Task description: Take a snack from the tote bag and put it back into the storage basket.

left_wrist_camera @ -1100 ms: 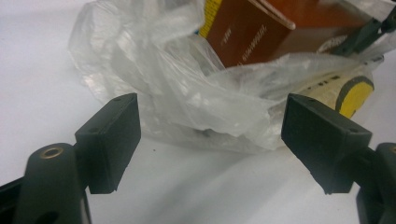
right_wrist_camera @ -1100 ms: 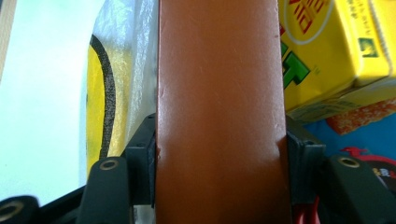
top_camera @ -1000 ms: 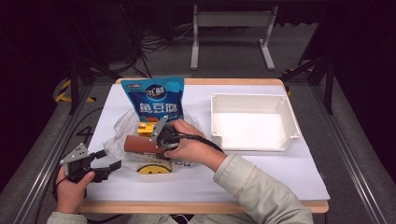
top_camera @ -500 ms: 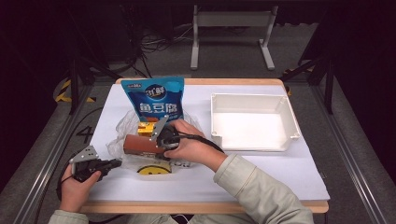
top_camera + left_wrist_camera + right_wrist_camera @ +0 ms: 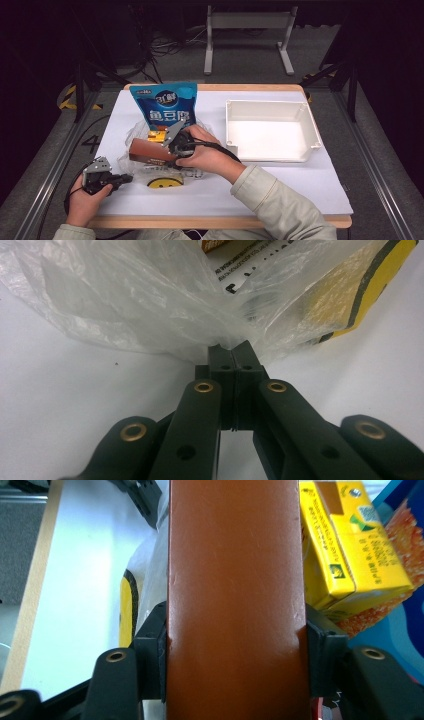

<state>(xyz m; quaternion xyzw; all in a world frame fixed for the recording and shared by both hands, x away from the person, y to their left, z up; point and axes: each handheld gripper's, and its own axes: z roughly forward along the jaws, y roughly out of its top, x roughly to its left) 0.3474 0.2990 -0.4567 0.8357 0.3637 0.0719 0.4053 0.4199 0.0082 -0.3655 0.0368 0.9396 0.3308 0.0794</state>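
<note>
Since a second ago the left gripper [image 5: 233,351] has moved in and clamped shut on the plastic bag [image 5: 130,305] edge, while the right gripper [image 5: 235,645] grips the brown box [image 5: 235,580] above it, unpacking just begun, white bin [image 5: 270,150] waiting.

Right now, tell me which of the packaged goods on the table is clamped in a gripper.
The brown box, clamped between the right gripper jaws. The yellow carton and blue pouch lie free.

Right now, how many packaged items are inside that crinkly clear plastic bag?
3 that I can tell: a brown box clamped in the right gripper, a small yellow carton beside it, and a yellow-and-black pack underneath near the table's front. The bag's folds may hide more.
</note>
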